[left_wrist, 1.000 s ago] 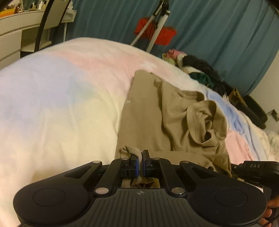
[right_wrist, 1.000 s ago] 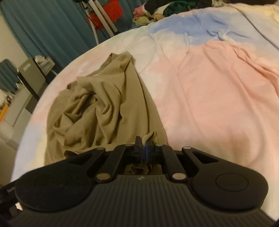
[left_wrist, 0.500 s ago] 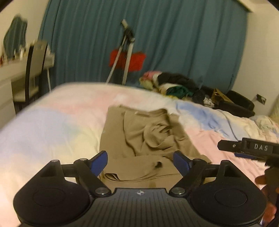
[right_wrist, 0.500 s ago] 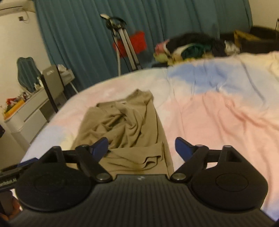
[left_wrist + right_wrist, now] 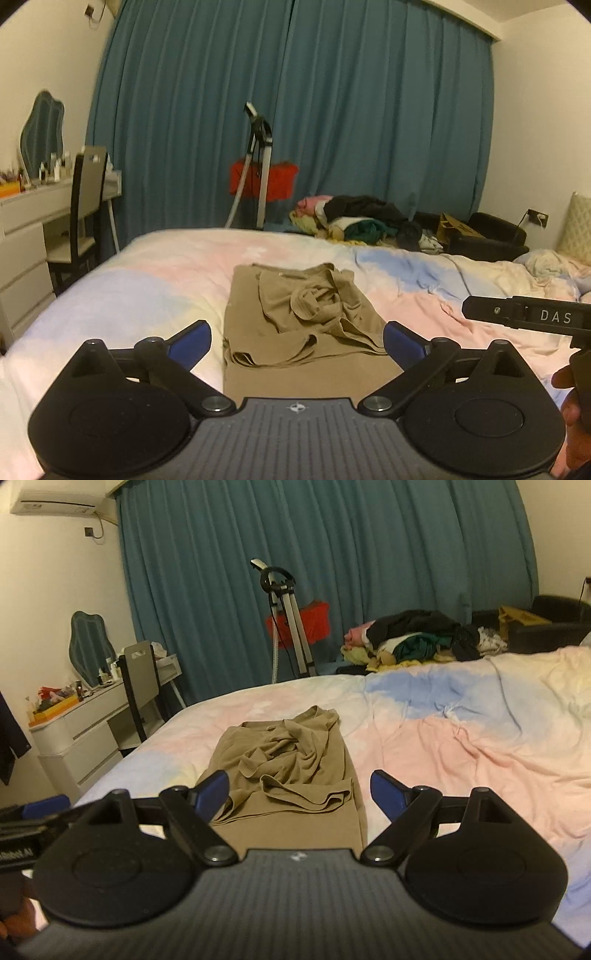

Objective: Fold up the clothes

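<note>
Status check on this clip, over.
Left gripper open, right gripper open, both empty. Tan garment partly folded, bunched, on bed. Nothing in the way.

The near end of the tan garment [image 5: 303, 325] is covered by the gripper body at 6 o'clock in both wrist views, so its front hem can't be seen. The right gripper [image 5: 524, 314] is cut off at 3 o'clock in the left view. Little bottles on the dresser [image 5: 81, 705] at 9 o'clock are too small to be made out.
</note>
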`<state>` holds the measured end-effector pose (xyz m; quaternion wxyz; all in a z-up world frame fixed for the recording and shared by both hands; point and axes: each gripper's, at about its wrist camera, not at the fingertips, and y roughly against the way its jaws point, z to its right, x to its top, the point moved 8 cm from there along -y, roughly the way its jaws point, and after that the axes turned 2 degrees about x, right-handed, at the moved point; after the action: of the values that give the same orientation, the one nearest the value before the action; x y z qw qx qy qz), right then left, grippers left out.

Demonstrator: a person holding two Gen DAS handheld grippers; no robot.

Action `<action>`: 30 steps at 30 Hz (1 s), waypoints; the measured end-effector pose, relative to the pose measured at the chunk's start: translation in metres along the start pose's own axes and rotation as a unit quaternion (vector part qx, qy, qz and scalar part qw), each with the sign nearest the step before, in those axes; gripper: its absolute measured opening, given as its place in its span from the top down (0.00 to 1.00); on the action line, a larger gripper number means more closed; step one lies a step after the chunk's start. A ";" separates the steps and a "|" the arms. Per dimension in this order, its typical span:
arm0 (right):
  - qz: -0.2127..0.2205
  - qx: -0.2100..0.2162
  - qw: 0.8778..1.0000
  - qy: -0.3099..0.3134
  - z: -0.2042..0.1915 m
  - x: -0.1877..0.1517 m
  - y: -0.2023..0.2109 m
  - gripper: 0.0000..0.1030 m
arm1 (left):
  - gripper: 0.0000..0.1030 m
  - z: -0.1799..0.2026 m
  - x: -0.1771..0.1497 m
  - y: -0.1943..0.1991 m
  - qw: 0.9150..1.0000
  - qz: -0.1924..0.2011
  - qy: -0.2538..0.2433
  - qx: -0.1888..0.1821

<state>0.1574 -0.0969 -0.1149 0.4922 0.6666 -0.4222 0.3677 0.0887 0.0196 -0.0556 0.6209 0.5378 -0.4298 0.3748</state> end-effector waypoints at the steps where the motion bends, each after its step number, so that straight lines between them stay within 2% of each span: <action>1: 0.003 -0.001 1.000 0.004 -0.001 0.000 0.001 0.18 | 0.02 0.000 0.000 0.001 1.000 0.002 -0.003 0.002; 11: 0.003 -0.019 1.000 0.008 0.002 -0.003 -0.003 0.17 | 0.02 0.000 -0.012 -0.006 1.000 -0.014 -0.021 0.007; 19: -0.004 -0.019 1.000 0.007 0.001 -0.006 -0.006 0.17 | 0.02 -0.006 -0.017 -0.012 0.999 -0.028 -0.016 0.004; 30: -0.008 -0.026 0.999 0.037 -0.008 -0.011 -0.008 0.18 | 0.02 -0.006 -0.016 -0.009 1.000 -0.025 -0.015 -0.004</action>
<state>0.1606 -0.0858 -0.1256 0.5274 0.6428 -0.4078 0.3773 0.0918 0.0238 -0.0744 0.6258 0.5510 -0.4275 0.3493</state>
